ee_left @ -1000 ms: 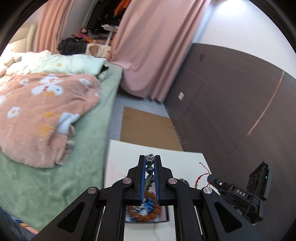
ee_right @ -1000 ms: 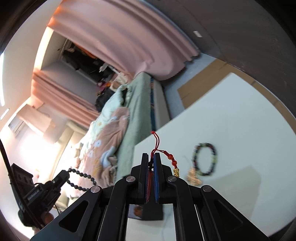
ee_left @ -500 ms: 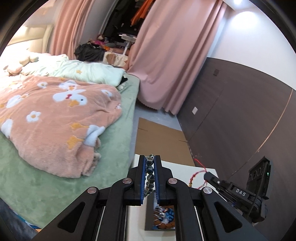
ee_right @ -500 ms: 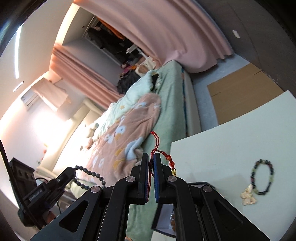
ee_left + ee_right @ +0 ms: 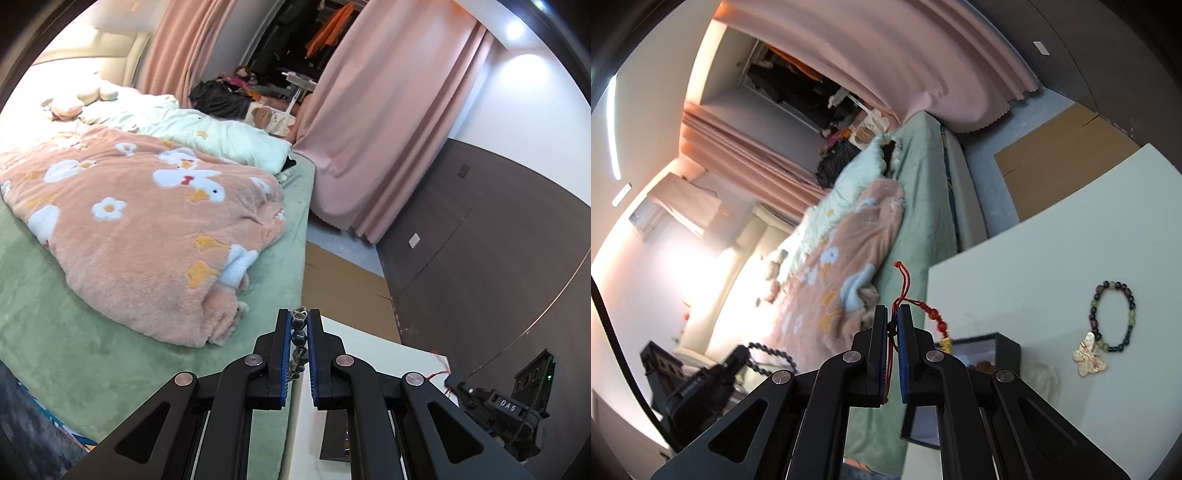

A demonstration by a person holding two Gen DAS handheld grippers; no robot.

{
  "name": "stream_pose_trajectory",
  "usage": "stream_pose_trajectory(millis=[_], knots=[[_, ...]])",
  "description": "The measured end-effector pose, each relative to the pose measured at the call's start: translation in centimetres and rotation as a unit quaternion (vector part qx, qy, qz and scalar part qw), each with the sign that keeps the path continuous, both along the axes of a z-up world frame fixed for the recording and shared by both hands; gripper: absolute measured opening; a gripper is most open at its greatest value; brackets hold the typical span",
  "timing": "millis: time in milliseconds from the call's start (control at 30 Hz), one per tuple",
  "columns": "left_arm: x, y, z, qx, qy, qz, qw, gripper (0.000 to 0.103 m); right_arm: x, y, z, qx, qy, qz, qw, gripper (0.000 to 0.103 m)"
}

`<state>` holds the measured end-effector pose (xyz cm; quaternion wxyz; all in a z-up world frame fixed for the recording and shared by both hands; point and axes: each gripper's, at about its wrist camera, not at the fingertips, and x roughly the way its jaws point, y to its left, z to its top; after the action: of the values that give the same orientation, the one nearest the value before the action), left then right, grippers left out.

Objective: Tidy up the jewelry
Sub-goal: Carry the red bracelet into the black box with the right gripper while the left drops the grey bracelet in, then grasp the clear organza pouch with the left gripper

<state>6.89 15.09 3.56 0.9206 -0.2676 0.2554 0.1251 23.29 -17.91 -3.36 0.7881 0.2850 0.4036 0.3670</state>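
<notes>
My left gripper [image 5: 299, 315] is shut on a dark bead bracelet [image 5: 298, 336] and holds it in the air over the white table's [image 5: 354, 336] left edge. From the right wrist view the bracelet [image 5: 768, 356] hangs from the left gripper at the lower left. My right gripper [image 5: 894, 310] is shut on a red cord charm [image 5: 936, 319] with orange beads and a gold piece, above an open black jewelry box [image 5: 1001, 345]. The right gripper shows at the right edge of the left wrist view [image 5: 458, 380]. A mixed bead bracelet [image 5: 1113, 317] and a butterfly pendant [image 5: 1089, 356] lie on the table.
A bed with a green cover [image 5: 92, 354] and a peach blanket [image 5: 147, 229] lies left of the table. A flat cardboard sheet [image 5: 347, 284] is on the floor beyond it. Pink curtains [image 5: 388, 129] and a dark wall panel [image 5: 498, 240] stand behind.
Both grippers have risen and tilted up with their jewelry held. The table and box have dropped lower in both views. The bed fills more of each view.
</notes>
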Motion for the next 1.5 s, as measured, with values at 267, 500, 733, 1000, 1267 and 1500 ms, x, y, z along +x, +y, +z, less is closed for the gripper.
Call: stream_pose_trajectory(millis=[267,500,733,1000,1267,1500], knots=[[-0.7,-0.7,0.3,0.0,-0.005,-0.012,0.9999,0.008,-0.7,2.3,-0.7,-0.08,0.019,0.033,0.996,0.007],[0.2,-3.4,0.2,0.0,0.002,-0.047,0.9989,0.008,-0.7,0.1,-2.6,-0.098,0.039,0.018,0.994,0.05],[2.3,-7.6,-0.1,0.003,0.013,-0.094,0.9955,0.009,-0.1,-4.6,-4.2,-0.08,0.065,-0.015,0.995,0.05],[5.6,-12.6,-2.6,0.009,0.053,-0.137,0.9891,0.009,0.9,-10.8,-5.3,-0.094,0.124,-0.081,0.984,0.05],[8.9,-16.1,-5.7,-0.032,0.14,-0.152,0.9779,0.06,0.5,-15.5,-5.3,-0.092,0.123,-0.113,0.982,0.049],[9.2,-20.6,-6.8,-0.021,0.135,-0.194,0.9714,0.065,0.5,-18.5,-5.5,-0.107,0.118,-0.13,0.979,0.05]])
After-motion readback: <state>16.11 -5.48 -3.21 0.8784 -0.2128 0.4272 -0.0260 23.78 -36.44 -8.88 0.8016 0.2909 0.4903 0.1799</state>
